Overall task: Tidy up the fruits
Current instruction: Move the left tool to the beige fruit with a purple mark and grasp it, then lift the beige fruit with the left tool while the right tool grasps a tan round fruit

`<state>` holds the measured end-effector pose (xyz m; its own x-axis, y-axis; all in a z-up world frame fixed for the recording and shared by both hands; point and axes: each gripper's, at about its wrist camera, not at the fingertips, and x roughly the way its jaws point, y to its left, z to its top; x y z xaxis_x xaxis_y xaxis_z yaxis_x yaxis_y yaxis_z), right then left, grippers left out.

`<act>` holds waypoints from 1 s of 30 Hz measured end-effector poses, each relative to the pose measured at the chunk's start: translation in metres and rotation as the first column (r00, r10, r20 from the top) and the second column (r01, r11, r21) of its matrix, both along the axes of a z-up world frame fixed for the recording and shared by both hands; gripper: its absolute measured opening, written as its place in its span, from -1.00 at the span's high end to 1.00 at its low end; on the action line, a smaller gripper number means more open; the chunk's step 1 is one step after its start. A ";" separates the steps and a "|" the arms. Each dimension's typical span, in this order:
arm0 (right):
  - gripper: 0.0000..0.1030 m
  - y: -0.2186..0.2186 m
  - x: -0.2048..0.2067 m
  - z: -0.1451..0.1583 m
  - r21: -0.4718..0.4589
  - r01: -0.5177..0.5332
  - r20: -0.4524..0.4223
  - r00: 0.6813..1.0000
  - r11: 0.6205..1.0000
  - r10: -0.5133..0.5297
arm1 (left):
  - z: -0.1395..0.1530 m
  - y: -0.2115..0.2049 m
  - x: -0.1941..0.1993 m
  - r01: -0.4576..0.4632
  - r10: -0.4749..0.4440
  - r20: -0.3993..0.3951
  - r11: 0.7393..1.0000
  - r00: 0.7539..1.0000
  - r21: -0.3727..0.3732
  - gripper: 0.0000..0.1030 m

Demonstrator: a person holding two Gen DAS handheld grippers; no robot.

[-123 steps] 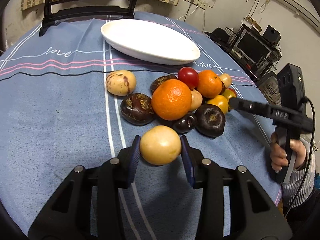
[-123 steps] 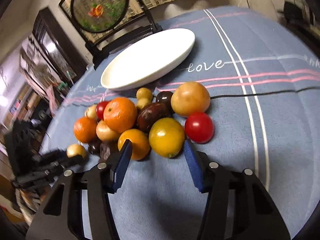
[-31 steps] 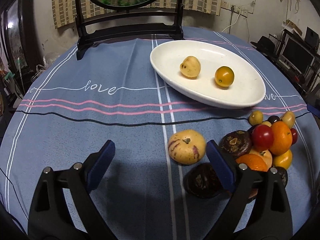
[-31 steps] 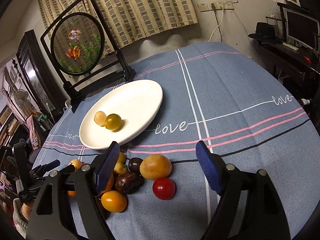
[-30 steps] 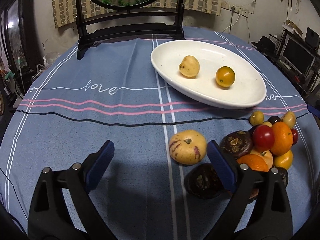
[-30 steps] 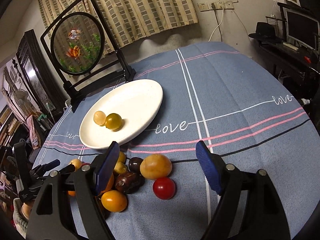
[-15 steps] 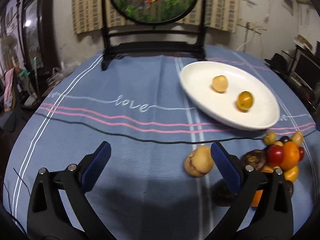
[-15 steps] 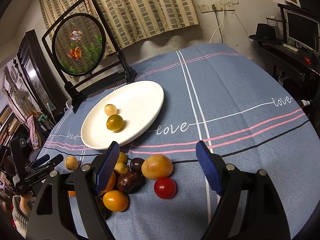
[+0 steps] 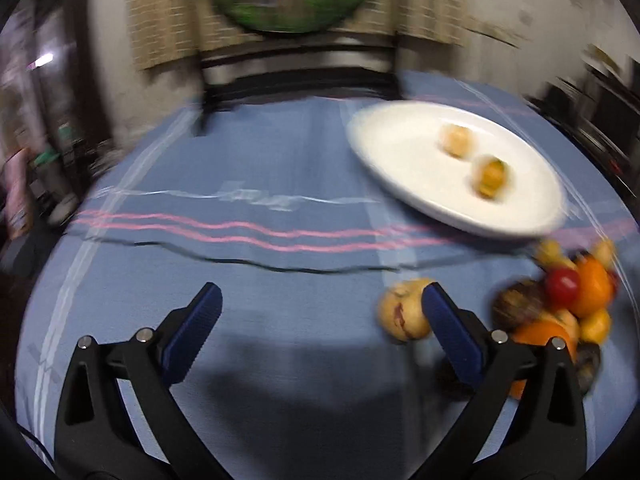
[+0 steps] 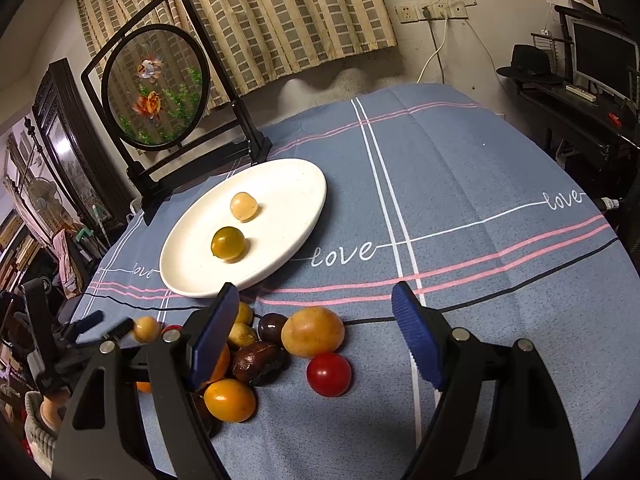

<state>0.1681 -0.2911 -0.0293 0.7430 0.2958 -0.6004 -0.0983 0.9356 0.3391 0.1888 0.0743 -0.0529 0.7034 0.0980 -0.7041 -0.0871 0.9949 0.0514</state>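
A white oval plate (image 10: pixel 288 200) on the blue cloth holds a pale round fruit (image 10: pixel 244 207) and a yellow-green fruit (image 10: pixel 228 243), a little apart. My right gripper (image 10: pixel 315 296) hangs open and empty above the fruit pile: a large yellow fruit (image 10: pixel 313 332), a red tomato (image 10: pixel 329 373), a dark fruit (image 10: pixel 258 362) and an orange one (image 10: pixel 229 400). The left wrist view is blurred. My left gripper (image 9: pixel 319 300) is open and empty over bare cloth. A speckled yellow fruit (image 9: pixel 402 314) lies just beside its right finger, with the pile (image 9: pixel 560 300) and plate (image 9: pixel 400 168) further right.
A round goldfish screen on a black stand (image 10: pixel 160 88) rises behind the plate. The person's hand (image 10: pixel 52 404) with the left gripper sits at the table's left edge. A dark desk with a monitor (image 10: pixel 600 56) stands off to the right.
The left view has swung left, so plate and pile sit further right, and it is now blurred. On the plate the pale fruit has rolled away from the yellow-green one. The right gripper stayed put.
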 end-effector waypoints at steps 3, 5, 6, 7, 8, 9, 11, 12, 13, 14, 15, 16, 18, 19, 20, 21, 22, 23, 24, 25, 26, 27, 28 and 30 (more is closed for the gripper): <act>-0.53 -0.001 -0.001 0.001 0.008 0.000 0.003 1.000 1.000 0.000 | 0.006 0.026 -0.005 -0.070 0.072 0.024 0.995 0.997 -0.078 -0.95; -0.53 -0.001 -0.001 0.001 0.009 -0.004 0.007 1.000 1.000 0.004 | 0.009 0.025 -0.010 -0.057 0.061 0.040 0.995 0.997 -0.087 -0.95; -0.53 0.000 -0.002 0.001 0.009 -0.006 0.008 1.000 1.000 0.006 | 0.007 0.019 -0.011 -0.042 0.045 0.042 0.997 0.998 -0.064 -0.96; -0.53 0.000 -0.002 0.001 0.009 -0.007 0.009 1.000 1.000 0.007 | 0.006 0.014 -0.011 -0.025 0.027 0.041 0.998 0.999 -0.052 -0.96; -0.53 0.000 -0.002 0.001 0.008 -0.008 0.008 1.000 1.000 0.008 | 0.005 0.006 -0.011 0.001 0.000 0.040 0.999 0.999 -0.040 -0.96; -0.53 0.001 -0.001 0.001 0.007 -0.008 0.007 1.000 1.000 0.008 | 0.003 -0.002 -0.012 0.031 -0.030 0.036 0.999 0.999 -0.021 -0.96; -0.53 0.000 -0.001 0.000 0.006 -0.007 0.005 1.000 1.000 0.007 | -0.001 -0.016 -0.010 0.070 -0.071 0.021 0.997 0.997 0.038 -0.96; -0.53 0.000 -0.001 0.000 0.006 -0.007 0.006 1.000 1.000 0.007 | -0.005 -0.025 -0.009 0.086 -0.087 0.010 0.992 0.996 0.087 -0.96; -0.53 0.001 -0.001 0.000 0.006 -0.007 0.006 1.000 1.000 0.007 | -0.008 -0.027 -0.010 0.092 -0.093 0.003 0.990 0.996 0.111 -0.96; -0.53 0.000 -0.001 0.000 0.006 -0.007 0.006 1.000 1.000 0.007 | -0.011 -0.029 -0.009 0.095 -0.095 -0.009 0.987 0.995 0.127 -0.96; -0.53 0.000 -0.001 0.000 0.007 -0.008 0.006 1.000 1.000 0.008 | -0.012 -0.029 -0.008 0.095 -0.093 -0.015 0.987 0.996 0.127 -0.96; -0.53 0.001 -0.001 0.000 0.007 -0.008 0.006 1.000 1.000 0.008 | -0.012 -0.026 -0.007 0.092 -0.090 -0.019 0.989 0.996 0.119 -0.94; -0.53 0.001 -0.001 0.000 0.007 -0.008 0.006 1.000 1.000 0.008 | -0.011 -0.022 -0.006 0.084 -0.083 -0.010 0.991 0.996 0.101 -0.91; -0.53 0.001 -0.001 0.000 0.008 -0.008 0.007 1.000 1.000 0.008 | -0.010 -0.019 -0.005 0.077 -0.077 0.000 0.993 0.997 0.088 -0.90; -0.53 0.001 -0.001 0.001 0.010 -0.011 0.008 1.000 1.000 0.011 | -0.010 -0.016 -0.004 0.073 -0.073 0.004 0.995 0.997 0.074 -0.85; -0.53 0.002 -0.001 0.001 0.012 -0.015 0.009 1.000 1.000 0.015 | -0.010 -0.015 -0.002 0.074 -0.075 0.004 0.995 0.997 0.061 -0.83; -0.53 0.003 -0.001 0.001 0.012 -0.019 0.011 1.000 1.000 0.019 | -0.010 -0.012 0.000 0.076 -0.076 0.006 0.996 0.997 0.041 -0.82; -0.53 0.004 -0.002 0.002 0.012 -0.022 0.012 1.000 1.000 0.021 | -0.011 -0.010 0.001 0.071 -0.071 0.007 0.997 0.997 0.033 -0.79; -0.53 0.004 -0.002 0.002 0.010 -0.024 0.013 1.000 1.000 0.024 | -0.012 -0.010 0.001 0.067 -0.067 0.006 0.997 0.998 0.030 -0.68; -0.53 0.005 -0.002 0.002 0.008 -0.026 0.013 1.000 1.000 0.026 | -0.013 -0.007 0.003 0.065 -0.065 -0.001 0.998 0.998 0.015 -0.62; -0.53 0.006 -0.002 0.002 0.006 -0.028 0.014 1.000 1.000 0.028 | -0.014 -0.006 0.004 0.066 -0.066 -0.010 0.998 0.998 -0.002 -0.53; -0.53 0.006 -0.002 0.002 0.005 -0.030 0.014 0.999 1.000 0.030 | -0.016 -0.005 0.006 0.067 -0.068 -0.022 0.998 0.997 -0.019 -0.42; -0.53 0.006 -0.002 0.002 0.004 -0.032 0.015 0.999 0.999 0.032 | -0.019 -0.004 0.009 0.070 -0.071 -0.041 0.997 0.997 -0.037 -0.38; -0.53 0.007 -0.002 0.001 0.001 -0.035 0.016 0.999 0.999 0.035 | -0.022 -0.002 0.012 0.072 -0.076 -0.060 0.996 0.995 -0.061 -0.24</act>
<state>0.1657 -0.2842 -0.0279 0.7417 0.3223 -0.5882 -0.1362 0.9311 0.3384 0.2003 0.0724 -0.0751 0.6619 0.0048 -0.7496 -0.0118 0.9999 -0.0040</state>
